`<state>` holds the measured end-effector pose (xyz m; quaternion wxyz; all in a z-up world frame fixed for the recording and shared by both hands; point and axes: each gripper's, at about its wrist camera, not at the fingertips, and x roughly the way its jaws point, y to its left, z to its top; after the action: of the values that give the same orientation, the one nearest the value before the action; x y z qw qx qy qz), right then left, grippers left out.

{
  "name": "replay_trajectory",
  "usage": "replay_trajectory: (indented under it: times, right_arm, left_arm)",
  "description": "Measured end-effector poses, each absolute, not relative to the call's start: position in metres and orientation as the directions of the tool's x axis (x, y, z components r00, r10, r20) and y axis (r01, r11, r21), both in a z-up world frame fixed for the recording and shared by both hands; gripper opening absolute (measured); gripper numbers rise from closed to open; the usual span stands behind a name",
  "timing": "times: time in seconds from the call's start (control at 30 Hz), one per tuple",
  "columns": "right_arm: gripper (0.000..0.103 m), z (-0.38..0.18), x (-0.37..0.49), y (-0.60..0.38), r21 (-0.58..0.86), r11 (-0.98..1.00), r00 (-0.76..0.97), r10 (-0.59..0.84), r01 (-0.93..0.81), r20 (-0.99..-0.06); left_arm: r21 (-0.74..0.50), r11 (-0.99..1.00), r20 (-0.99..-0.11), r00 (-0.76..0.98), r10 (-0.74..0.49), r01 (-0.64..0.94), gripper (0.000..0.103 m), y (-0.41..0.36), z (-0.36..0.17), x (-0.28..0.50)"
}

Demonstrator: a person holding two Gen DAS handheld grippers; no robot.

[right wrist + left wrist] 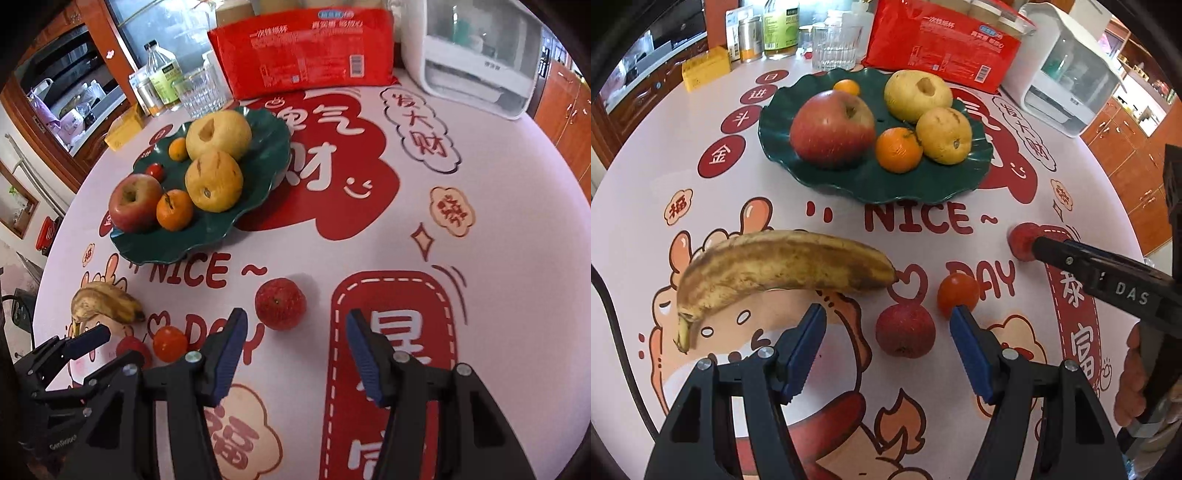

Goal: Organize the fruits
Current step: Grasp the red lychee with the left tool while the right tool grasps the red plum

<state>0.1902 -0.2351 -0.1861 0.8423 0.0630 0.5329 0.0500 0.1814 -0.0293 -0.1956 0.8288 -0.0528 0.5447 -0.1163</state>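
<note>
Fruits, loose on the desk (1015,110): one browned banana (783,264) at near left; one small dark-red apple (905,329) to its right; one cherry tomato (957,295) just beyond and right of that apple; one textured red fruit (280,303) farther right, apart from the others.

Fruits, plated: green wavy-rimmed plate (871,184) at the far middle of the desk, holding one large red apple (833,129), two yellow pears (918,94) (944,134), two small oranges (898,149) (846,87) and, seen from the right wrist, one small tomato (154,170) at the plate's far-left side.

Left gripper (888,325): jaws parted, blue pads to either side of the small dark-red apple, not touching it.

Right gripper (297,325): jaws parted, nothing held; the textured red fruit lies just beyond its left pad.

Background, far edge: red packet (942,40), clear glass (834,48), bottles, yellow box (706,68), white appliance (1067,74).
</note>
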Motion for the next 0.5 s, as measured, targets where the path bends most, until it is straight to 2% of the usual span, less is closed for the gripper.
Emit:
replay_trajectory:
  times: [0.23, 0.47, 0.5]
  right_arm:
    - [0.055, -0.199, 0.201, -0.228, 0.153, 0.987, 0.415, 0.155, -0.038, -0.896]
    - [0.042, -0.205, 0.204, -0.22, 0.116, 0.991, 0.426, 0.134, -0.066, -0.895]
    - [0.041, -0.205, 0.204, -0.219, 0.112, 0.991, 0.427, 0.131, -0.07, -0.895]
  left_arm:
    - [-0.219, 0.967, -0.895, 0.367, -0.253, 0.134, 0.06, -0.034, -0.206, 0.186]
    - [-0.232, 0.96, -0.886, 0.374, -0.274, 0.154, 0.043, -0.037, -0.205, 0.184]
    - [-0.234, 0.959, -0.886, 0.372, -0.278, 0.159, 0.038, -0.038, -0.206, 0.184]
